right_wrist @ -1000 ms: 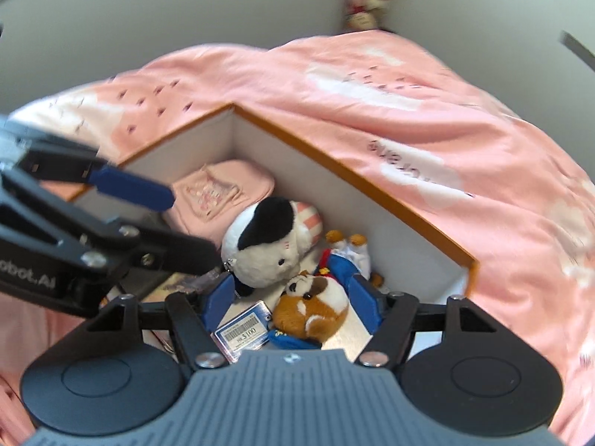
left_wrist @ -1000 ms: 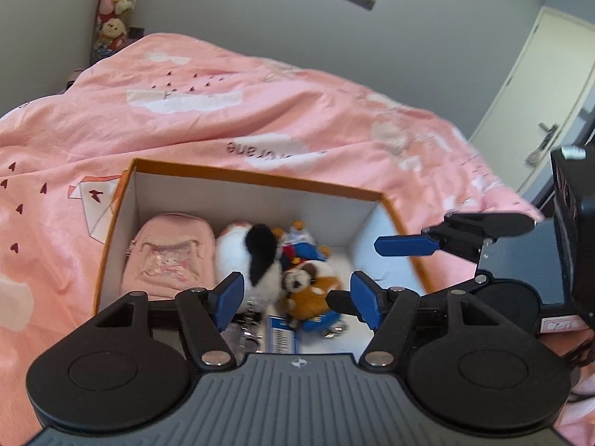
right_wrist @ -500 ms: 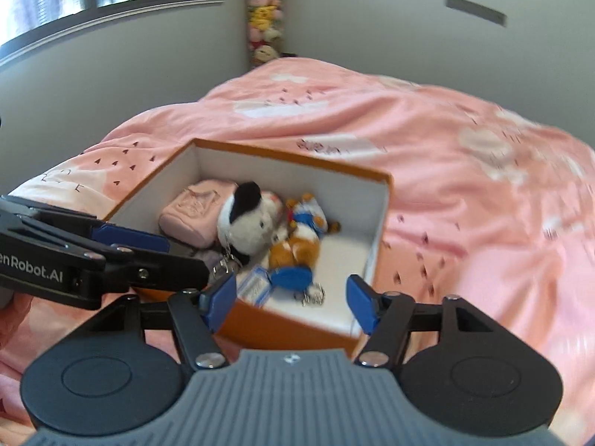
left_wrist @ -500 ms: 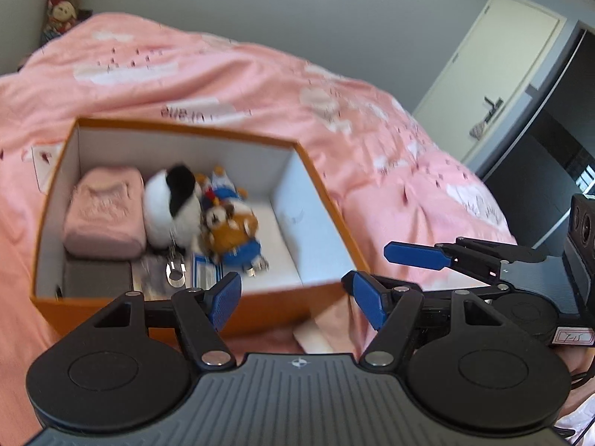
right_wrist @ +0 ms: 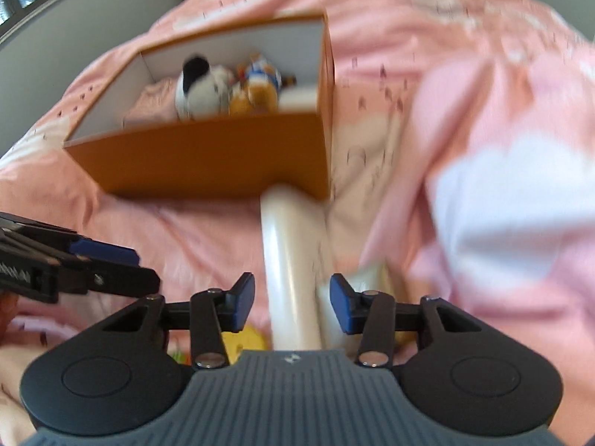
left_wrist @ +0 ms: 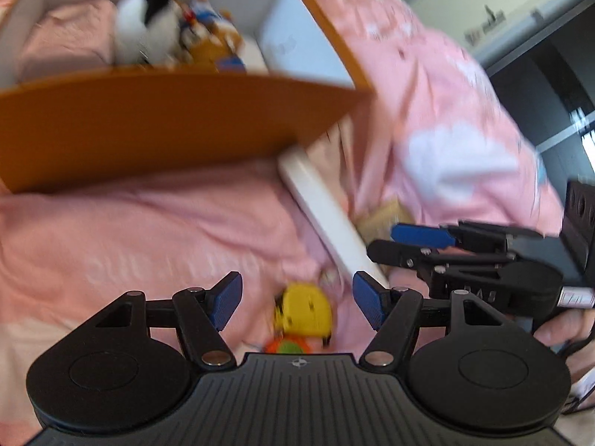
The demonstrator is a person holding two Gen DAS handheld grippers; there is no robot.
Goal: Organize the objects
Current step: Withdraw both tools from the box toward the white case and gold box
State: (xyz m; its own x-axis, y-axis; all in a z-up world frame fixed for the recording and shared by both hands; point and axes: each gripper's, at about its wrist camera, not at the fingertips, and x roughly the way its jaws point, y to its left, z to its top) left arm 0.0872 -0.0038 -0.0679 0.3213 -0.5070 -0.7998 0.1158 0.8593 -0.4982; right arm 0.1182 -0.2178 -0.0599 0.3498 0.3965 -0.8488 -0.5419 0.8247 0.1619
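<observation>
Pink bedding (left_wrist: 156, 223) fills everything under and around your two claws, and on it, ahead of both, stands the orange box (left_wrist: 167, 126), already holding a pink pouch (left_wrist: 67, 44), a black-and-white plush (left_wrist: 145, 33) and a brown plush (right_wrist: 256, 96).

Next in size is the long white object (right_wrist: 290, 267), blurred, perhaps a case or tube. Its long axis runs straight away from your right gripper (right_wrist: 292, 306), from between that claw's spread fingers up to the near right corner of the box. In the left wrist view it lies slantwise, ahead and to the right of your left gripper (left_wrist: 297, 303).

Smallest is the yellow toy (left_wrist: 303, 312), with orange and green at its lower end. It sits right between the tips of your left claw, just in front of the palm, so your left hand is clearly the nearer one for it; from the right claw it peeks out low and to the left. Both claws are spread wide and grasp nothing.

I judge the yellow toy is your next pick: drop straight down and close, no sideways shift needed.

Half a second ago both claws looked down into the box from above its near wall; now they have pulled back and lowered, the box front towers ahead, and the toy and white object have come into view.
</observation>
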